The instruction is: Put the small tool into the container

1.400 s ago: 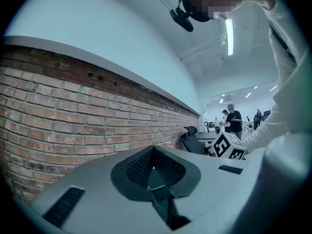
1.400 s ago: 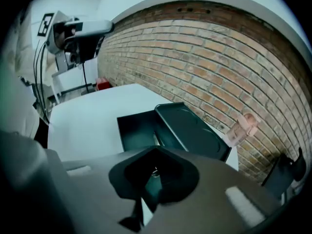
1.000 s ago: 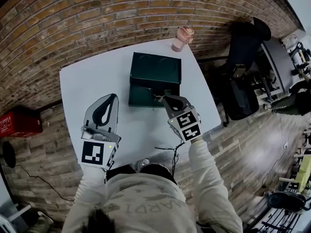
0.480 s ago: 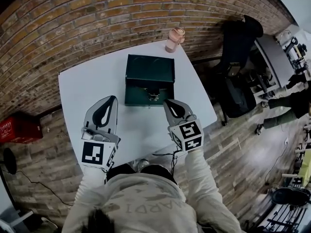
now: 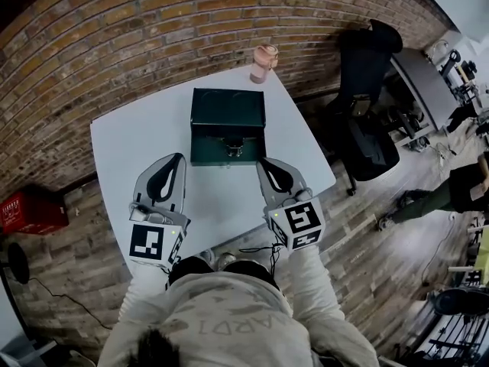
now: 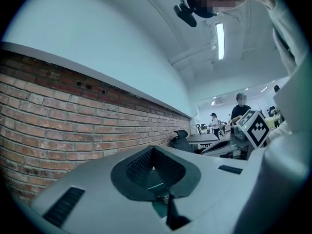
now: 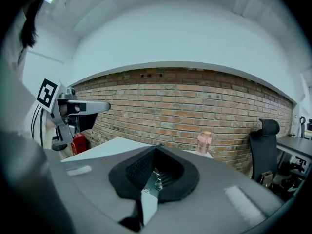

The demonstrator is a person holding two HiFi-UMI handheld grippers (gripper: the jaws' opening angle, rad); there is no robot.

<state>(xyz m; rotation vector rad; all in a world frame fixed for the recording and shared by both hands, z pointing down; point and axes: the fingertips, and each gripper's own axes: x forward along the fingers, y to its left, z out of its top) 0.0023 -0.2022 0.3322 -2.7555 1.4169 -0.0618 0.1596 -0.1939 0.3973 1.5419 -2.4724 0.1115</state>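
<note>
Looking steeply down on a white desk (image 5: 145, 140) set against a brick wall (image 5: 114, 29), the head view shows both tools held over the desk's near half. The dark green container (image 5: 228, 113) stands at the middle of the far half, its front wall turned toward the person. A small metallic piece (image 5: 233, 147) sits at the centre of that front wall. Whether it is the small tool or a clasp of the container cannot be told, so the small tool cannot be placed with certainty. The left hand-held gripper (image 5: 180, 157) hovers over the desk to the left of the container and apart from it; the left gripper view shows its jaws meeting at the tips with nothing between them. The right hand-held gripper (image 5: 260, 162) lies just beside the container's near right corner, with no contact visible. The right gripper view likewise shows its jaws closed tip to tip, gripping nothing. A pink cup (image 5: 263, 62) stands at the desk's far right corner, beyond the container and clear of it, and appears again against the wall in the right gripper view (image 7: 204, 141). A black office chair (image 5: 367, 90) stands on the wooden floor (image 5: 382, 266) to the right of the desk. A red box (image 5: 19, 211) rests by the wall at the left. Pale sleeves (image 5: 313, 297) run from the lower edge up to both tools.
</note>
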